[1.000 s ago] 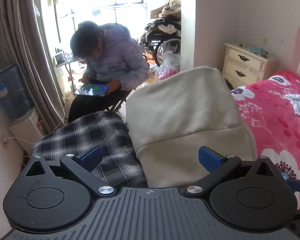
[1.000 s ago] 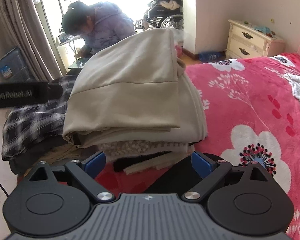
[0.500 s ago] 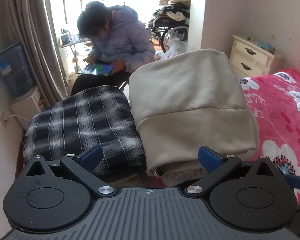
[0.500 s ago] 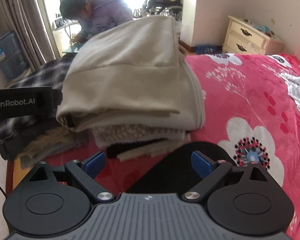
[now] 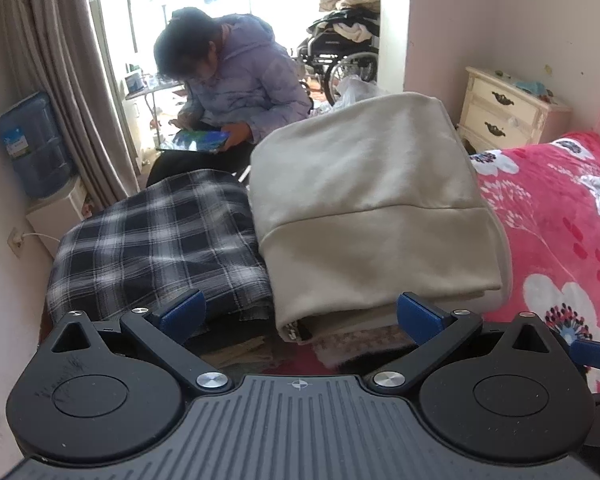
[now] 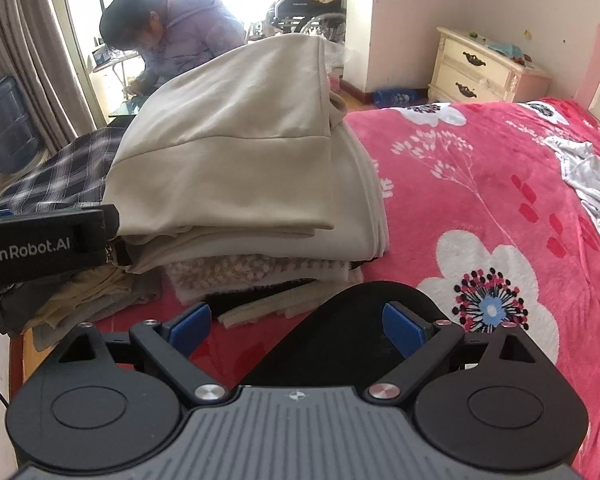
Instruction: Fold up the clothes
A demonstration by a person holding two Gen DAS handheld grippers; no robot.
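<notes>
Your left hand-held gripper (image 5: 300,314) has pulled back and risen a little over the past second: the beige top (image 5: 374,216) that filled its view now sits lower and farther off, with the front edge of the stack showing beneath it. Its jaws stand wide apart and hold nothing. Your right hand-held gripper (image 6: 296,322) has also drawn back slightly from the stack, jaws equally wide and empty, with a dark rounded shape just under its fingers that you cannot identify.

The beige top (image 6: 236,160) is folded flat and lies on top of a pile (image 6: 260,268) of folded clothes, with a fuzzy cream layer and a dark layer under it. Just beside it on the left lies a folded plaid shirt (image 5: 160,240), resting on its own lower heap. A loose grey garment (image 6: 592,184) lies crumpled well apart, far across the bed.

Both piles sit at the edge of the bed (image 6: 480,184), which is covered with a pink floral blanket. Beyond it a cream nightstand (image 6: 484,68) stands against the pale wall. A seated person (image 5: 240,92) in a lilac puffer jacket bends over a tablet (image 5: 198,140) near the bright window, with a wheelchair (image 5: 344,60) behind, a curtain (image 5: 68,80) on the left and a water jug (image 5: 34,144) beside it.
</notes>
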